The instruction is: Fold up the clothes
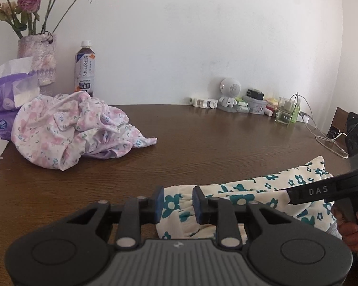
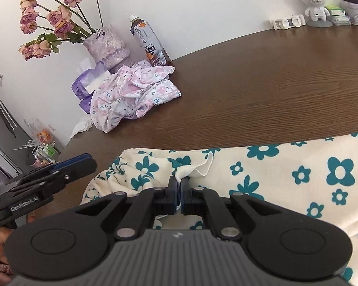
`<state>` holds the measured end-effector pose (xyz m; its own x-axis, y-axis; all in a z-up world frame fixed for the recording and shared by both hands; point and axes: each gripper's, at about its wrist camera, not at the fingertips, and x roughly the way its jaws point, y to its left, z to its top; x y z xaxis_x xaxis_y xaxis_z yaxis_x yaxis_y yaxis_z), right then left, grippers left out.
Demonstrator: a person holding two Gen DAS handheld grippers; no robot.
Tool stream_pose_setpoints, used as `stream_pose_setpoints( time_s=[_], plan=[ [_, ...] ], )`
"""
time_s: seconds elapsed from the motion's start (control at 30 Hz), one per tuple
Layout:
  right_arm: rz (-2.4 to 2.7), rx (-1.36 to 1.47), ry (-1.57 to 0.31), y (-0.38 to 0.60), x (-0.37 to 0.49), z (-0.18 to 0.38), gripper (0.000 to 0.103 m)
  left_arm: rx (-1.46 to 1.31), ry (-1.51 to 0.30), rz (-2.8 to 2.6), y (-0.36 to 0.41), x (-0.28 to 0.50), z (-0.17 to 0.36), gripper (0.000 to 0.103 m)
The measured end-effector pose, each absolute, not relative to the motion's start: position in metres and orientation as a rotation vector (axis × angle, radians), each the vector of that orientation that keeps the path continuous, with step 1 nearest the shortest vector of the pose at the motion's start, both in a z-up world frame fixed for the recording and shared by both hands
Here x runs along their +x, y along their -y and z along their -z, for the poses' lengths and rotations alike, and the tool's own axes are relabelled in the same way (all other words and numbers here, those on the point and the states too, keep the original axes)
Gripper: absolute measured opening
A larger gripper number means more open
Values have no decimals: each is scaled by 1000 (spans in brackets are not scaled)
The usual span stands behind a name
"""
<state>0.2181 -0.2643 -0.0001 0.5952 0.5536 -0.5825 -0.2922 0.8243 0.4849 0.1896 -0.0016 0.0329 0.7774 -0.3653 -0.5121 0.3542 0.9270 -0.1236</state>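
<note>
A: Pinching a fold of the teal-flowered cloth [image 2: 286, 166], the right claw [image 2: 178, 184] is clenched tight; a small white peak of fabric sticks up between its blue pads.

B: And the left claw [image 1: 178, 206]?

A: Its pads stand apart, the gap widening a little, with the cloth's gathered end lying between them. From its own camera I cannot tell whether the pads touch the fabric. In the right wrist view the same claw shows from the side at the left edge, just beside the cloth's gathered end.

B: Where does the cloth lie?

A: On the brown surface [image 1: 202, 143], at the near edge, stretched from the left claw across to the right one. It is cream with teal flowers, wrinkled near the gathered end.

B: Anything else to fold?

A: A crumpled pink-flowered garment [image 1: 69, 128] sits in a heap at the far left of the surface, well apart from both claws. Behind it stand a bottle [image 1: 84, 68] and a vase [image 1: 39, 57] of dried roses, with purple tissue packs [image 1: 4, 95] beside them.

B: And the far right?

A: A small white figure [image 1: 229, 94], some boxes and a cable along the wall. A hand [image 1: 353, 228] grips the right claw's handle at the edge of the left view.
</note>
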Motion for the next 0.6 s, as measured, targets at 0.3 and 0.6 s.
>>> stream_pose_setpoints(
  time_s=[0.3, 0.6],
  plan=[
    [-520, 326, -770, 261, 217, 1, 3, -36, -671, 342, 3, 221, -17, 23],
    [-465, 360, -721, 277, 218, -10, 32, -36, -649, 378, -3, 207, -16, 7]
  ],
)
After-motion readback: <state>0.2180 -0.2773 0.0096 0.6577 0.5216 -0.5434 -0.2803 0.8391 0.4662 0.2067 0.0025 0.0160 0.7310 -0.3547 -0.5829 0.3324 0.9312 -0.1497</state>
